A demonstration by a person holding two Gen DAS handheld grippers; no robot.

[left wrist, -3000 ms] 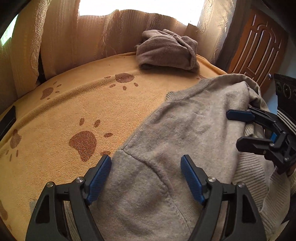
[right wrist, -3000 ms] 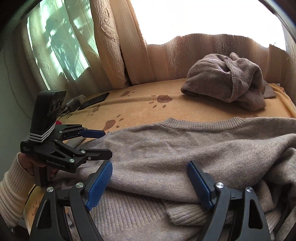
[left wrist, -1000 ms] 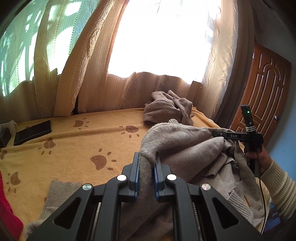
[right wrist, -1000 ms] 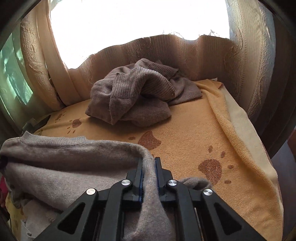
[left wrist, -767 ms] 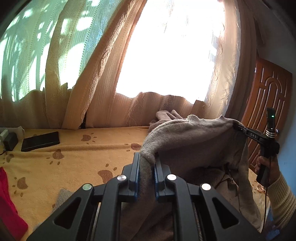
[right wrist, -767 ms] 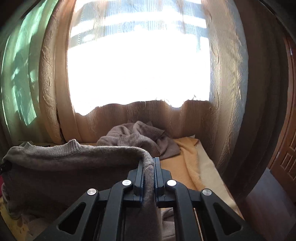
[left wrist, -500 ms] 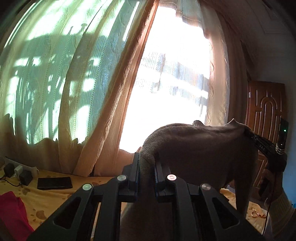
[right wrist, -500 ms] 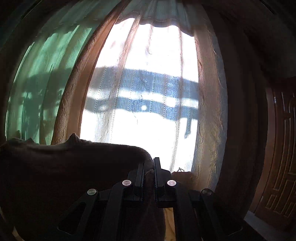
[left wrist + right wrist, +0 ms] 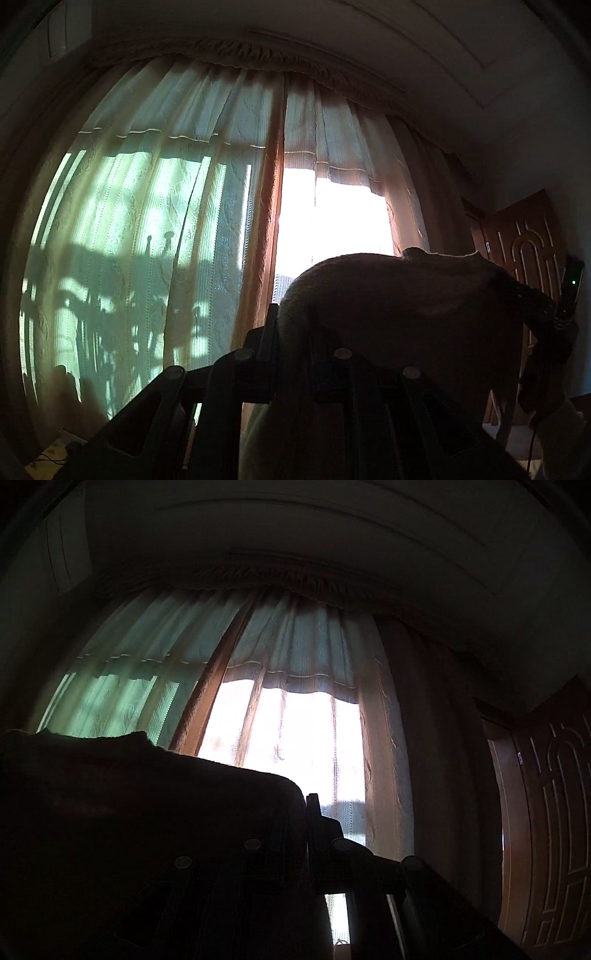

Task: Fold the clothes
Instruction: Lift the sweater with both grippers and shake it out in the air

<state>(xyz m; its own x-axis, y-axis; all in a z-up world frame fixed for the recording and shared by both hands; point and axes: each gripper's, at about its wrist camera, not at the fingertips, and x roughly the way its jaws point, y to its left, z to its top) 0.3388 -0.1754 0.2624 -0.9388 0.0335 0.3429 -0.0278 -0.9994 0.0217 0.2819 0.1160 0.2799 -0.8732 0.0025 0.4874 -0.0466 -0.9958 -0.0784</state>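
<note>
- Left wrist view: the left tongs (image 9: pixel 291 325) sit at lower centre, pressed together on a fold of the sweater (image 9: pixel 399 317), which arches up from them and runs to the right edge of the frame.
- At that right edge the right tongs (image 9: pixel 517 291) pinch the far end of the same top edge, with a hand (image 9: pixel 543 384) on the handle below them.
- Right wrist view: the right tongs (image 9: pixel 306 812) are likewise pressed together on cloth; the sweater (image 9: pixel 129 794) fills the lower left as a dark backlit mass, its collar making a bump at the left.
- So the garment hangs in the air, held between both tongs, in front of the curtains (image 9: pixel 155 240) and bright window; the door (image 9: pixel 532 258) stands at the right. No bed or other surface shows in the right wrist view, and only a sliver of one at the lower left of the other.
- My judgement: the sweater is being held up to hang out straight before being laid flat.
- To do that well, keep both grips level and drawn apart enough that the top edge is taut, without stretching the knit.
- Let body and sleeves drop free of twists, then lower evenly so the hem lands ahead of the shoulders.
- Backlight hides the lower part of the sweater, so any bunching there cannot be told.
</note>
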